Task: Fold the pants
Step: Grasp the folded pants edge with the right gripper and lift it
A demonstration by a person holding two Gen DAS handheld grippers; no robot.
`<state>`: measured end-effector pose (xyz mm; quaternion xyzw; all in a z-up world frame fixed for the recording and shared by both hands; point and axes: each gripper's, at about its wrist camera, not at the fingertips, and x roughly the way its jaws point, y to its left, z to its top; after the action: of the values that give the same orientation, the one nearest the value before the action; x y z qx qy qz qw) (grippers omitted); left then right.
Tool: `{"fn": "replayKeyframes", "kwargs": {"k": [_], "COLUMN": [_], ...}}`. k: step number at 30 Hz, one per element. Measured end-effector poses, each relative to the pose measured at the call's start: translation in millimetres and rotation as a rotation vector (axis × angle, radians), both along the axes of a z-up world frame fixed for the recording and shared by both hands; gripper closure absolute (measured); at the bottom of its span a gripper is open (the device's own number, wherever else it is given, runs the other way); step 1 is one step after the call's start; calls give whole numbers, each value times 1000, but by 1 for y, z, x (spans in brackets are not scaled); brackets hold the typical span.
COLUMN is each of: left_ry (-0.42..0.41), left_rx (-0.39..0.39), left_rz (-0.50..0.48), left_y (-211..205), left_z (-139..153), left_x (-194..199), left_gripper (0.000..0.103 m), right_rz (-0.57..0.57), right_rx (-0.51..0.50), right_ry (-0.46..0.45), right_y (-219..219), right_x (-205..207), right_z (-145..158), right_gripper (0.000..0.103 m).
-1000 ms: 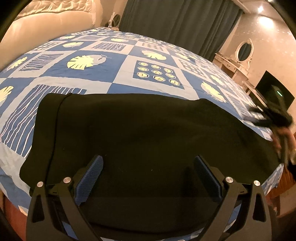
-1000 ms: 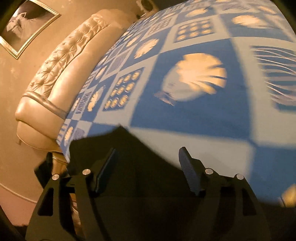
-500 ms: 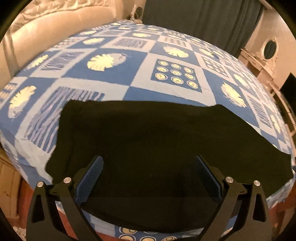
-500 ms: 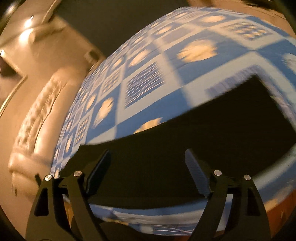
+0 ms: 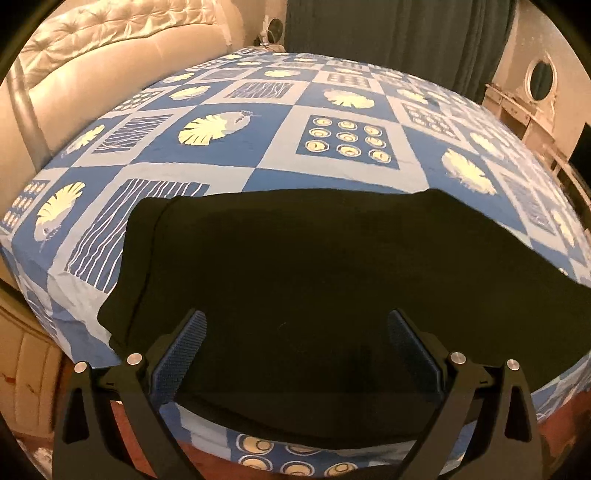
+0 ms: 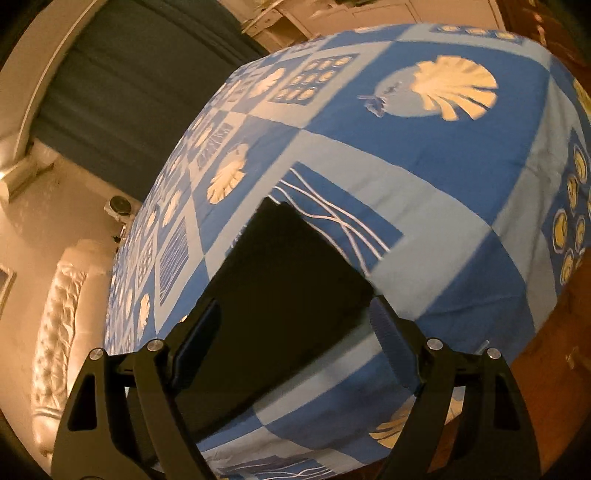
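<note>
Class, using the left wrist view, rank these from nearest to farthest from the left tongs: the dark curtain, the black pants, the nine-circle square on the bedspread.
1. Black pants: directly beneath and ahead of the open left tongs.
2. Nine-circle square: mid-bed, beyond the pants.
3. Dark curtain: behind the bed's far edge.

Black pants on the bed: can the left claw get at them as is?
Probably yes. The left claw is open above the flat black fabric pants on the blue patterned bedsheet, with nothing between them.
</note>
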<state>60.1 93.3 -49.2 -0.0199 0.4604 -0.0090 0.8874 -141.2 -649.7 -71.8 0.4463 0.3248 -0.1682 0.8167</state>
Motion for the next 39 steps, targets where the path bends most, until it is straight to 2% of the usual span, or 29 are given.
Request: {"fn": "replayKeyframes", "kwargs": {"k": [5,11,12,15,17,19,23,25,27,28,29,32,39], "left_ry": [-3,-6,-5,1,8,14,11,8,10,12,16,25,33], "left_rx": [-34,8,16,25,19,17,33,35,28,24,21,14,-10], "left_rz": [-12,-54,-59,-65,-66,-72,-85,-86,-81,-79,-77,-68,-41], "left_y": [-3,-14,-15,-17,-17,-18,-21,-21,-20,-19,-19,-16,-11], "left_z": [2,2,2,0,-2,-3,-3,-2,-2,-3,-3,-5,-6], "left_x": [-2,-4,-4,-3,-3,-2,-3,-3,-3,-3,-3,-2,-2], "left_gripper": [6,6,6,6,6,6,6,6,6,6,6,6,6], "right_rz": [-38,-119,-126,-109,-72,-9,4,-20,-41,-42,-47,-54,0], "right_rx": [69,225,258,288,279,310,310,308,338,355,367,381,308], "right_ry": [-12,-191,-226,-280,-287,-318,-294,-273,-243,-238,-222,-226,-302], "right_y": [-6,-23,-26,-29,-28,-24,-16,-17,-19,-20,-22,-21,-9], "right_x": [-7,-12,-12,-10,-7,3,19,21,19,18,16,15,23], "right_z": [-19,-41,-46,-50,-48,-49,-53,-54,-62,-66,-72,-75,-34], "right_gripper": [20,20,18,15,15,16,17,29,68,77,91,93,93]}}
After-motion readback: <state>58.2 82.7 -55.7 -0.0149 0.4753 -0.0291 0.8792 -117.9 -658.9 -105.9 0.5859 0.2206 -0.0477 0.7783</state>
